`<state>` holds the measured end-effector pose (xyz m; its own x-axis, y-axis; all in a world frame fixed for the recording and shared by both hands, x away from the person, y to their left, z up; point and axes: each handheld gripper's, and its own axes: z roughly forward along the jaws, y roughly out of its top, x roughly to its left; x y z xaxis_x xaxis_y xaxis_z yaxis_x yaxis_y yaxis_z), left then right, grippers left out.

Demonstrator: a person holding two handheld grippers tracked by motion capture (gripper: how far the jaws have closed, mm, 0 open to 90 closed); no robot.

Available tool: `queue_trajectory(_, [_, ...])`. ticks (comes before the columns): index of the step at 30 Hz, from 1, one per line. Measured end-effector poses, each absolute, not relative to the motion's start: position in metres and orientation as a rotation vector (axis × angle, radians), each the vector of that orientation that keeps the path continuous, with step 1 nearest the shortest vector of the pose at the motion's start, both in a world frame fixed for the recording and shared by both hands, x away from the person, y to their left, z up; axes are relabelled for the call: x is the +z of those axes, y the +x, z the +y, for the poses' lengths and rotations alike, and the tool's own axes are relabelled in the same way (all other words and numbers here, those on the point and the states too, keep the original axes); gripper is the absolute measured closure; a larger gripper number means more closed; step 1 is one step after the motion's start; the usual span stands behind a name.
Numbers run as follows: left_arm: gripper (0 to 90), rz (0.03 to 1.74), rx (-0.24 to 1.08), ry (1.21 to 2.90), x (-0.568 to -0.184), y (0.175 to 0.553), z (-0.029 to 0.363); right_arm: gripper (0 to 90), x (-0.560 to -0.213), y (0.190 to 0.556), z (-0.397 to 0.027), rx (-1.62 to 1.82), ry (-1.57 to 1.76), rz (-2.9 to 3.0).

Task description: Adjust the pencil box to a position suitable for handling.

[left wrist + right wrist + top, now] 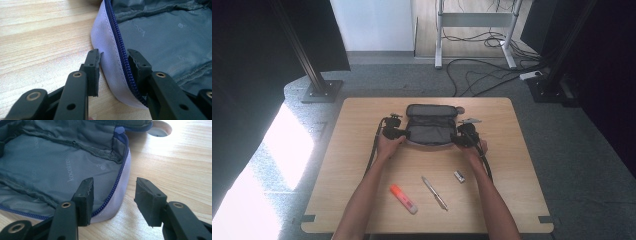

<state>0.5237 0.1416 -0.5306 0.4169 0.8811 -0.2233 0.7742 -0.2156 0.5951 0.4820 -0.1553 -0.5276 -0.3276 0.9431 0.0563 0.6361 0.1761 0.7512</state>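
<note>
Wooden table with an unzipped pencil case lying flat near its far edge, grey lining upward. Left gripper pinches the case's left rim, one jaw outside on the pale fabric, one inside by the blue zipper, apparently anchoring it. Right gripper straddles the right rim with jaws spread, the outer one clear of the wall, probably to hold the case open. Nearer lie an orange highlighter, a pen and a small eraser-like item, likely awaiting packing.

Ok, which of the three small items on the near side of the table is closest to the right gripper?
The small silver clip-like piece, just below the right gripper; the pen and orange highlighter lie farther left.
</note>
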Motion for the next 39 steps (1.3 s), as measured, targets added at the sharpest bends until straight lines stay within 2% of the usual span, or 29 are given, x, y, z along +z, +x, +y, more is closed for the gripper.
queue_trajectory(5, [64.8,1.394,0.211,2.032,-0.531,0.525,0.142,52.0,-0.534,0.486,-0.154,0.975,1.505,2.041])
queue_trajectory(25, [68.5,1.403,0.219,2.019,-0.532,0.528,0.141,75.2,-0.537,0.496,-0.147,0.869,1.546,2.044])
queue_trajectory(26, [70.3,1.405,0.210,2.016,-0.531,0.528,0.141,79.3,-0.536,0.495,-0.146,0.853,1.544,2.034])
queue_trajectory(30, [74.7,1.400,0.212,2.018,-0.531,0.528,0.142,84.5,-0.536,0.494,-0.144,0.835,1.535,2.013])
queue_trajectory(39, [83.6,1.384,0.234,2.026,-0.530,0.527,0.142,86.0,-0.534,0.490,-0.145,0.872,1.529,1.977])
